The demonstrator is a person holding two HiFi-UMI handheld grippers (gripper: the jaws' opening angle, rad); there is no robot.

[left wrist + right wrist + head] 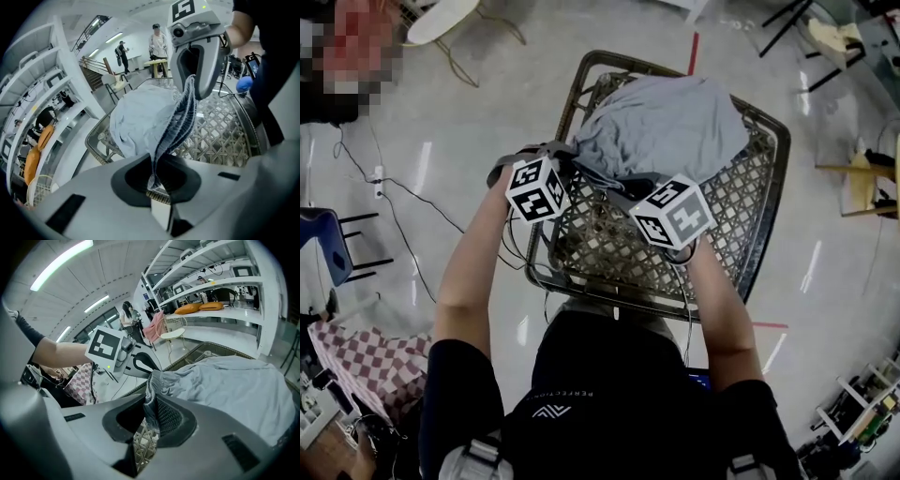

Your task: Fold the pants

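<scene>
Grey pants (661,122) lie in a loose heap on the far half of a woven wicker table (769,216). Both grippers hold the elastic waistband at the heap's near edge, close to each other. My left gripper (572,155) is shut on the ribbed waistband, which runs as a folded strip (180,122) up out of its jaws (157,180). My right gripper (628,187) is shut on a bunched part of the same waistband (152,380), the cloth pinched between its pads (149,416). The rest of the pants (234,385) spreads away beyond it, crumpled.
The table's near half shows bare lattice (609,244) with a raised rim all round. On the floor are a checked cloth (375,361) at the left, cables (403,197), a white chair (441,19) and a wooden chair (867,183). White shelving (42,103) stands nearby, and people (158,44) stand far off.
</scene>
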